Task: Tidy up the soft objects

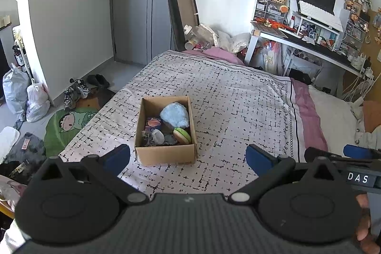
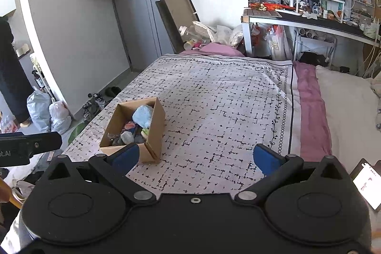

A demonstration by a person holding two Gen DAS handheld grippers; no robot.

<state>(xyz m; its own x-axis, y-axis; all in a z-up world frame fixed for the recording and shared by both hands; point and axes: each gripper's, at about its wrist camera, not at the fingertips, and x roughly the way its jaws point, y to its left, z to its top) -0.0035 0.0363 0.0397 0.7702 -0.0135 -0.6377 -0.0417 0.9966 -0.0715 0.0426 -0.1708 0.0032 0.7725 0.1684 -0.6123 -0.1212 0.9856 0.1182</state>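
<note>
A brown cardboard box stands on the patterned bedspread. Inside it lie a fluffy light-blue plush, a burger-shaped plush, an orange-and-blue item and a grey lump. My left gripper is open and empty, hovering just short of the box's near wall. My right gripper is also open and empty, with the same box ahead to its left and the blue plush showing inside. The right gripper's body shows at the left view's right edge.
A cluttered desk with a monitor stands beyond the bed on the right. Pillows lie at the right. Shoes, plastic bags and a green mat cover the floor to the left. A phone lies near right.
</note>
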